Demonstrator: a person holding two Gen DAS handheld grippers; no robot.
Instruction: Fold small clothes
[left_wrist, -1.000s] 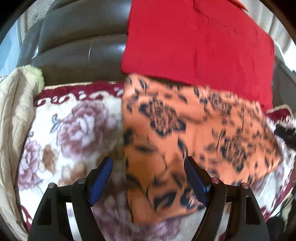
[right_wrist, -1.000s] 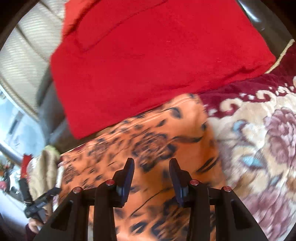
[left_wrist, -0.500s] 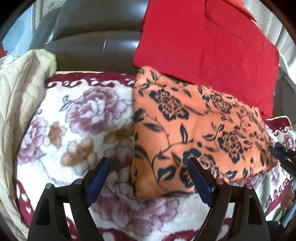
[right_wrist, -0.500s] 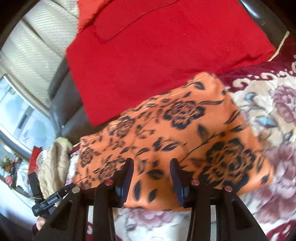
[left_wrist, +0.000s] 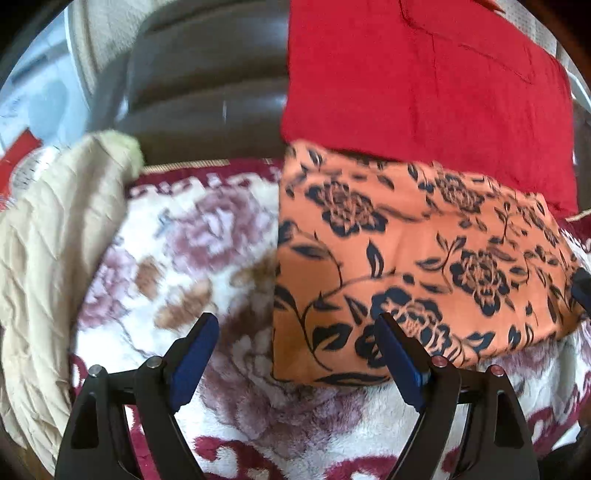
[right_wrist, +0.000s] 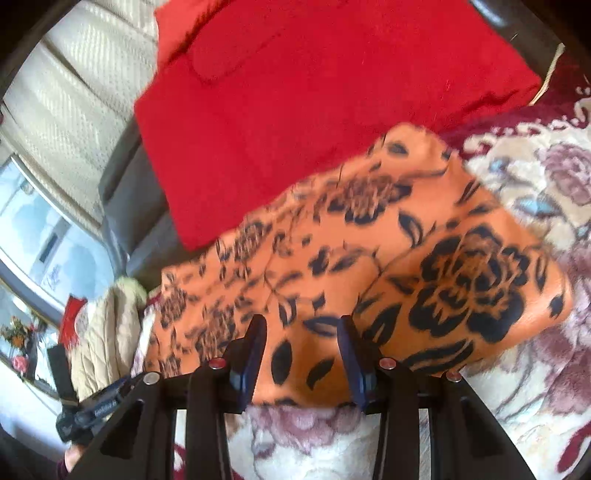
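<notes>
Orange floral cloth (left_wrist: 417, 254) is lying folded flat on the blanket (left_wrist: 207, 258), its far edge touching the red cushion (left_wrist: 424, 81). Your left gripper (left_wrist: 291, 350) is hanging over its near left corner, jaws wide apart after opening, nothing between them. Your right gripper (right_wrist: 301, 354) is sitting half-open over the near edge, gripping nothing I can see. Risk is you're snagging fluffy blanket pile along with the cloth, dragging the fold crooked.
</notes>
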